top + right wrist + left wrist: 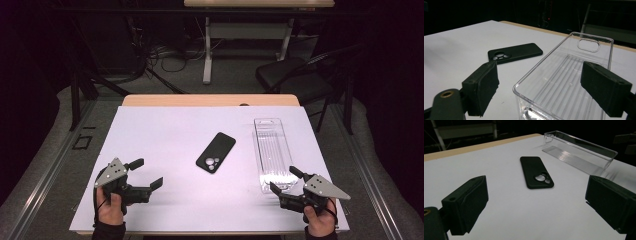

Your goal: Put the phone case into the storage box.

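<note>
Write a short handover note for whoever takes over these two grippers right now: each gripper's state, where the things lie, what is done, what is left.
Left gripper: open, holding nothing, at the near left of the table.
Right gripper: open, holding nothing, jaws by the near end of the clear tray.
Phone case: flat mid-table, camera cutouts up, left of the tray, untouched.
Done: nothing gripped yet; tray looks empty.
Left: probably grip the case and place it in the tray.

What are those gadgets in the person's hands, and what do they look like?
Two hand-held tools, left and right. Each is black, with two blocky jaws and a grey three-cornered plate with small holes on top. A brass-coloured ring shows near one jaw's base in the gripper views. Dark sleeves cover the wrists, and black straps or cables cross the hands.
</note>
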`<state>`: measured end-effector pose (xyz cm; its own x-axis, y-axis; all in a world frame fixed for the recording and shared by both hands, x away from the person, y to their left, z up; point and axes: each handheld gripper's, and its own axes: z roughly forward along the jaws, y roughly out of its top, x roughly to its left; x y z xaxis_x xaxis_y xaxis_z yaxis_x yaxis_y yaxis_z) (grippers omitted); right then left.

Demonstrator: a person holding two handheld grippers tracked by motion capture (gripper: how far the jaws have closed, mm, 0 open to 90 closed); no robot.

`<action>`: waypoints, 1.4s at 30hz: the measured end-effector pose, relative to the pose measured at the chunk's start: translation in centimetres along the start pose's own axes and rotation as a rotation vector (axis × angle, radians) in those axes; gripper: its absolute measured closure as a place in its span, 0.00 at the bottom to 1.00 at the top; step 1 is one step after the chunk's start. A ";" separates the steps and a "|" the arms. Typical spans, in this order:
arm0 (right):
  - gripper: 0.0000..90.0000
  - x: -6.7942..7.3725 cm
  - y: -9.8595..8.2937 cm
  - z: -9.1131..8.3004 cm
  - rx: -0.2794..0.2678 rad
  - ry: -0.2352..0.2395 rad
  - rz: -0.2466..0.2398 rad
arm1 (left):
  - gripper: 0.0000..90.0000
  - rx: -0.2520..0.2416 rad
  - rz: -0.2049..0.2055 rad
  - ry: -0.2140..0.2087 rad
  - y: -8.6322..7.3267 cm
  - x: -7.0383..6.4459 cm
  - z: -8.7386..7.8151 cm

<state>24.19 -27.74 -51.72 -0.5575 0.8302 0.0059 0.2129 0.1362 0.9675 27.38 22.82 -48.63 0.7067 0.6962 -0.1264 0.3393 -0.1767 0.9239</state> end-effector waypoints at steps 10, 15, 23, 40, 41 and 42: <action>0.16 0.0 0.1 0.2 -0.003 0.002 -0.003 | 0.06 0.107 -0.019 -0.030 1.7 -0.5 2.4; 0.16 0.0 0.1 0.2 -0.009 0.001 0.003 | 0.06 0.140 -0.066 -0.041 2.5 -0.2 3.6; 0.16 -0.1 0.1 0.2 -0.002 0.001 0.006 | 0.06 0.214 -0.088 -0.039 4.3 0.3 5.7; 0.16 -0.3 -0.1 0.2 0.003 0.001 0.015 | 0.10 0.314 -0.049 -0.041 7.7 -0.1 10.7; 0.16 -0.3 -0.1 0.2 0.003 0.001 0.015 | 0.11 0.314 -0.049 -0.041 7.7 -0.1 10.7; 0.16 -0.3 -0.1 0.2 -0.001 0.001 0.018 | 0.13 0.318 -0.048 -0.041 8.0 -0.2 11.3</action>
<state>24.55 -27.89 -51.91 -0.5549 0.8316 0.0232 0.2223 0.1213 0.9674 36.98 13.42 -45.33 0.7077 0.6813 -0.1873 0.5452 -0.3579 0.7581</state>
